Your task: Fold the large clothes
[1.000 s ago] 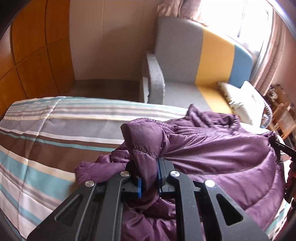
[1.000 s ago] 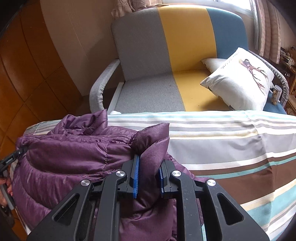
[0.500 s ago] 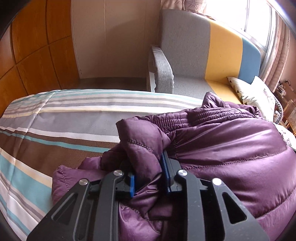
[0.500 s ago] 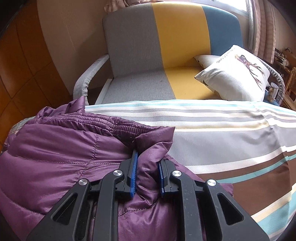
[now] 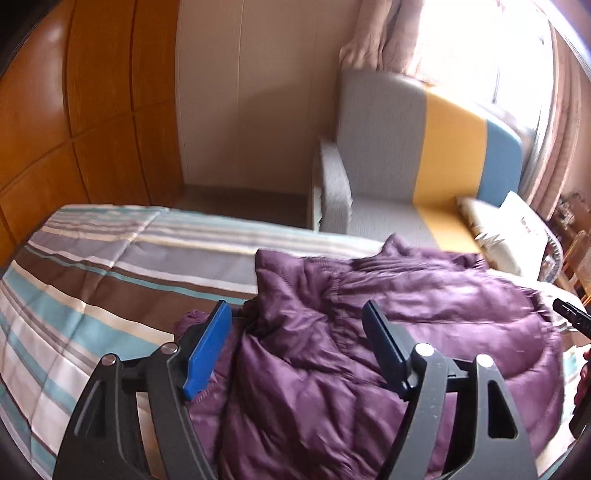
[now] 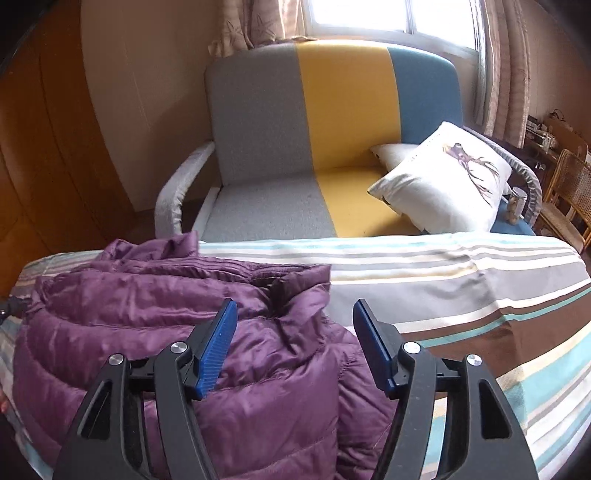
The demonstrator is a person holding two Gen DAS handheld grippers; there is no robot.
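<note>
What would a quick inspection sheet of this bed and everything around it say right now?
Surface: striped bedspread, part bare.
Job's things: purple puffer jacket lying bunched on it.
Clutter: nothing seen on the bed.
Grippers: left tongs and right tongs opening, pads off the jacket.
Cables: nothing seen.
Surroundings: grey, yellow and blue sofa with a deer-print pillow, wooden wardrobe, curtained window, wicker chair.

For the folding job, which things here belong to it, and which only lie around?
Belong to the job:
- purple jacket
- striped bed cover under it
- left tongs and right tongs, both opening, nothing gripped

Only lying around:
- sofa
- deer pillow
- small jar
</note>
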